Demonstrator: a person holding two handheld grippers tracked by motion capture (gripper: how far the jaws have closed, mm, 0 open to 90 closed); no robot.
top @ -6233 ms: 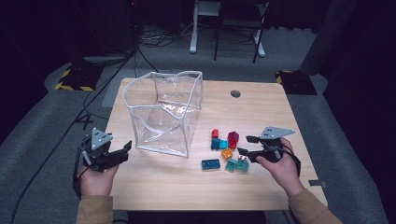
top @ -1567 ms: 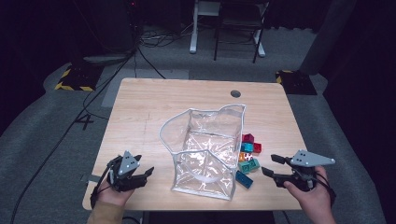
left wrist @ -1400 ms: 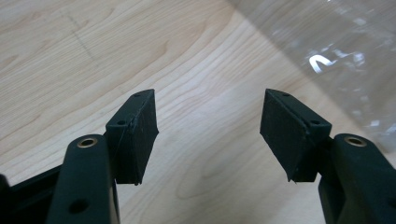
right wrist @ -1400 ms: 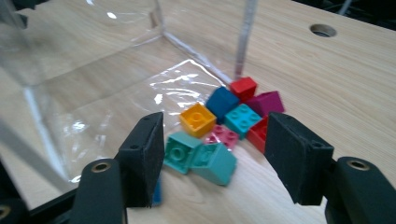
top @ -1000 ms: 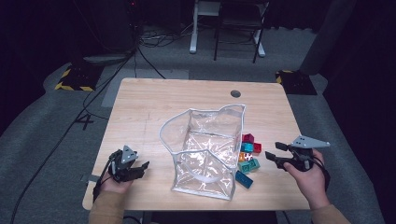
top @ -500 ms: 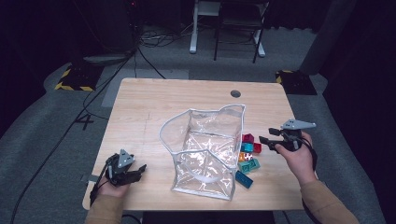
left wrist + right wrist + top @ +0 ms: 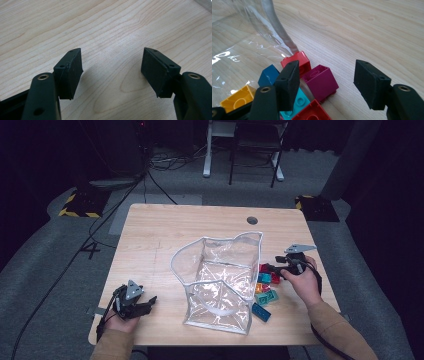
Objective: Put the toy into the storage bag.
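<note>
Magenta block [image 7: 321, 82] lies just ahead of my right gripper [image 7: 325, 83], between its wide, empty jaws, beside the bag [image 7: 220, 280]. My left gripper [image 7: 112, 72], also wide and empty, is well apart.

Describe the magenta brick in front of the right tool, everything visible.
The magenta brick is a small, glossy plastic block lying tipped on the wooden table, its hollow underside with a round tube facing the camera. It sits between the right tool's open jaws, untouched by them, beside a red brick near the clear bag's edge.
</note>
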